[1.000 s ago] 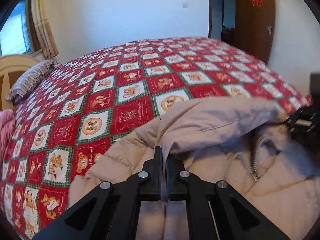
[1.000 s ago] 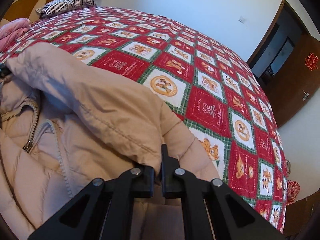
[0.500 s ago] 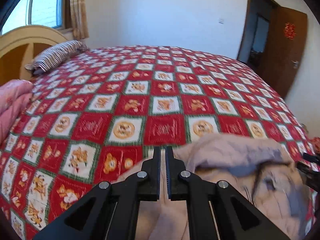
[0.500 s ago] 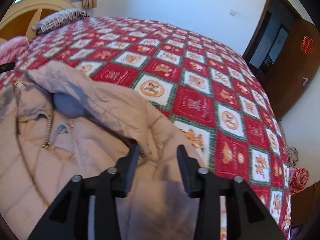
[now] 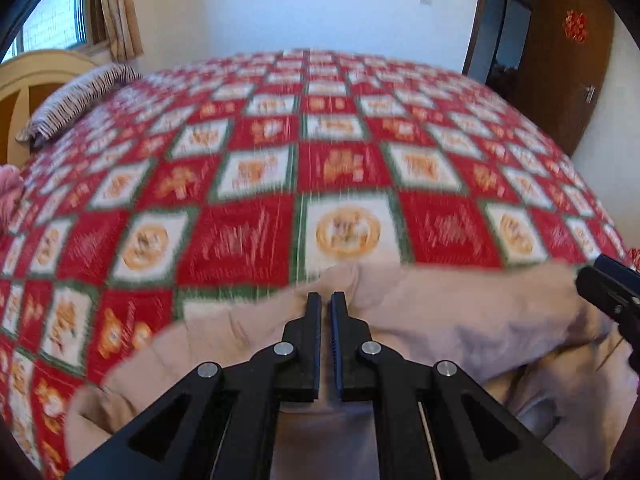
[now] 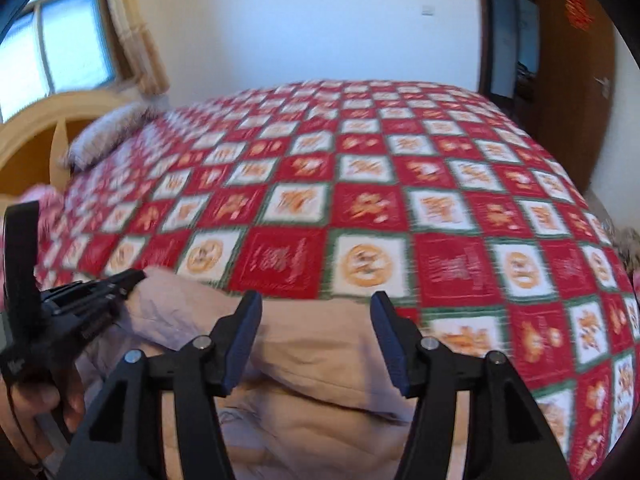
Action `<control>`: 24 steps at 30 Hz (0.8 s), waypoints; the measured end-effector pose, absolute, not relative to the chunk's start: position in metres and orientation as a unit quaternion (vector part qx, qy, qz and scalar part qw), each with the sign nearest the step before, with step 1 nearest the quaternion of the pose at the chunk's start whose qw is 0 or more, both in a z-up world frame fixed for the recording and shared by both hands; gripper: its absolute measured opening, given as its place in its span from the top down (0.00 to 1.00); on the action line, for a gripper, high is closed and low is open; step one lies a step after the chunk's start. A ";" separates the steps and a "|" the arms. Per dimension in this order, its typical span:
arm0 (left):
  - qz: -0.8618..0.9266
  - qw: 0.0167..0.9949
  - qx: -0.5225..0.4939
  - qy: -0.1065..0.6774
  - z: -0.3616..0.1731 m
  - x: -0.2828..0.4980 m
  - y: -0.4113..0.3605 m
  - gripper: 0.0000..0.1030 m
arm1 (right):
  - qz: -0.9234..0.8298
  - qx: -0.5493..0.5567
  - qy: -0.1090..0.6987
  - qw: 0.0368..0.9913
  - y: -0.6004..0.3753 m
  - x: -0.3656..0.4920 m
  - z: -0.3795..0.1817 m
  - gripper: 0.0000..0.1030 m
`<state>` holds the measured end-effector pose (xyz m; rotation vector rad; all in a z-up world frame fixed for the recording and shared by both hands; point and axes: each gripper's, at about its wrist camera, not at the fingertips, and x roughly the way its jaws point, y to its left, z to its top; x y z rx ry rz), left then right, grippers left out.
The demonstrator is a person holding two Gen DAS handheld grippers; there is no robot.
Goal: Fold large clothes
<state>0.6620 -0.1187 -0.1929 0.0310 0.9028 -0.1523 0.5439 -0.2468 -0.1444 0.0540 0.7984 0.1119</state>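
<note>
A beige padded jacket (image 5: 460, 316) lies on the near edge of the bed; it also shows in the right wrist view (image 6: 320, 344). My left gripper (image 5: 326, 304) has its jaws almost together, just above the jacket's folded edge; I cannot tell whether any cloth is between them. It also appears at the left of the right wrist view (image 6: 120, 284). My right gripper (image 6: 316, 308) is open and empty above the jacket, and its tip shows at the right of the left wrist view (image 5: 612, 284).
The bed has a red, white and green patchwork quilt (image 5: 340, 160) and a striped pillow (image 5: 80, 100) by the wooden headboard (image 6: 36, 128). Pink cloth (image 5: 8, 184) lies at the left. A brown door (image 5: 568, 52) stands open at the back right.
My right gripper has let go of the jacket and opened wide. Both grippers have pulled back and tilted up. The jacket's top part now lies folded over on the bed.
</note>
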 end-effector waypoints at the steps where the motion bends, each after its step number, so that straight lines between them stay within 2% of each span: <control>1: -0.077 0.896 0.014 0.437 -0.197 0.661 -0.118 0.96 | 0.055 0.013 0.396 0.917 -0.240 0.546 -0.156 0.42; 6: -0.102 0.899 -0.014 0.427 -0.210 0.656 -0.111 0.96 | 0.044 -0.019 0.414 0.909 -0.239 0.543 -0.197 0.42; 24: -0.097 0.905 -0.006 0.415 -0.219 0.653 -0.117 0.95 | 0.031 -0.045 0.425 0.904 -0.237 0.550 -0.224 0.43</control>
